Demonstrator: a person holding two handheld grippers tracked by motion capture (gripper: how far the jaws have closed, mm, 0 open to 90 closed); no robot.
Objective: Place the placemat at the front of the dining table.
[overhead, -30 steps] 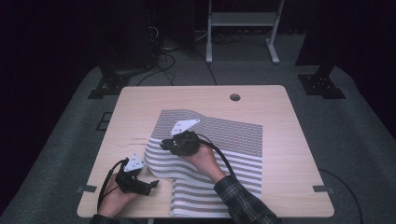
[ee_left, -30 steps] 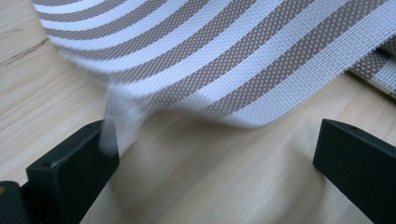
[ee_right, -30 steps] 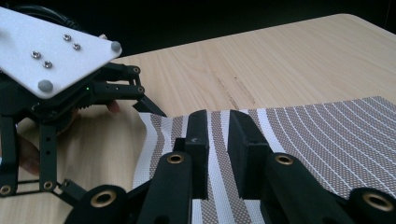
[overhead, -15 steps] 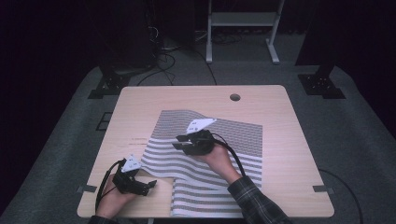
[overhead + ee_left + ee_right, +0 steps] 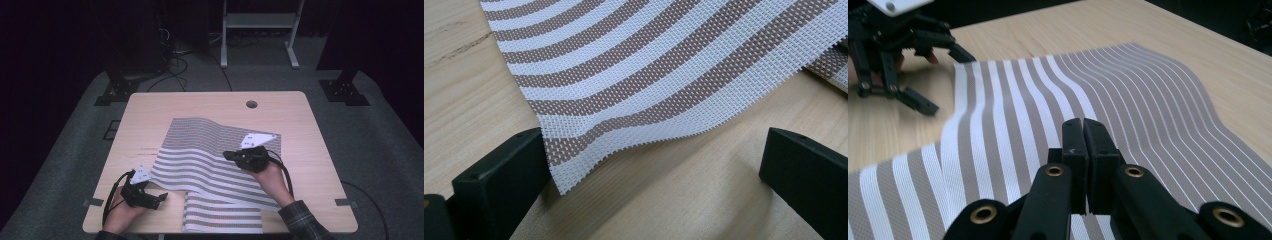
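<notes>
A woven cloth (image 5: 210, 150) with brown and white stripes lies rumpled on the wooden table (image 5: 150, 115), its front part folded under. My left gripper (image 5: 161, 199) rests at the cloth's front-left corner. In the left gripper view the gripper (image 5: 651, 145) is open and the slightly lifted cloth corner (image 5: 574, 150) lies between the jaws, beside the left one. My right gripper (image 5: 226, 155) hovers over the cloth's middle right. In the right gripper view its jaws (image 5: 1083, 125) have just closed and meet with nothing seen between them. Beyond them are the cloth (image 5: 1013, 100) and the left gripper (image 5: 948, 83).
A round cable hole (image 5: 251, 104) sits near the table's far edge. Bare wood borders the cloth on the left, right and far sides. Grey carpet surrounds the table, with stand feet (image 5: 345, 92) and cables (image 5: 175, 55) behind it.
The right hand has moved to the right across the cloth, and its gripper is now over the middle right. The left hand has stayed at the front-left corner.
</notes>
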